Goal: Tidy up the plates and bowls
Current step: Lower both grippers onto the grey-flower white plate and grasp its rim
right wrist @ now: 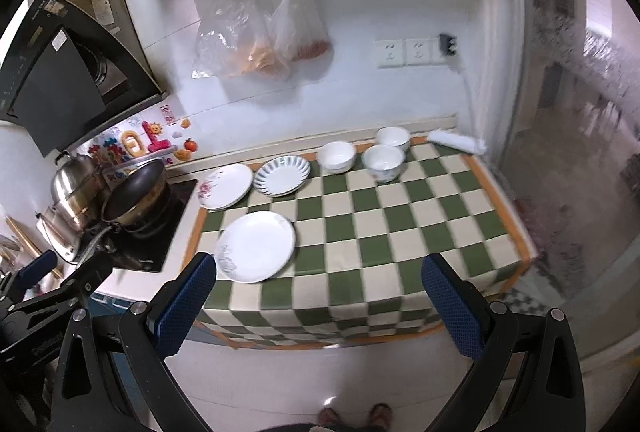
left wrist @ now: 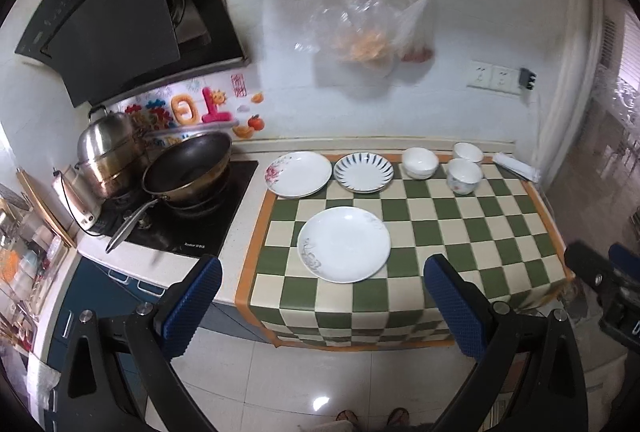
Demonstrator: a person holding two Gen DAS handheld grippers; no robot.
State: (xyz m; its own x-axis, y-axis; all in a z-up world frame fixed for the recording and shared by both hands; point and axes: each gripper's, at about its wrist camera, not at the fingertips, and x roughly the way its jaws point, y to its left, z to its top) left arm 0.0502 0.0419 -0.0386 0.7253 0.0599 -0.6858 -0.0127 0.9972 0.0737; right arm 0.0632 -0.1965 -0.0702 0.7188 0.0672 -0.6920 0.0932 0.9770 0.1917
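A large white plate lies near the front of the green-checked counter mat. At the back stand a floral plate, a blue-striped plate, a white bowl and two more bowls. My left gripper is open and empty, held off the counter's front edge. My right gripper is open and empty, likewise in front of the counter.
A stove with a wok and steel pot is at the left. A range hood hangs above. Plastic bags hang on the wall. A folded white packet lies at the mat's back right.
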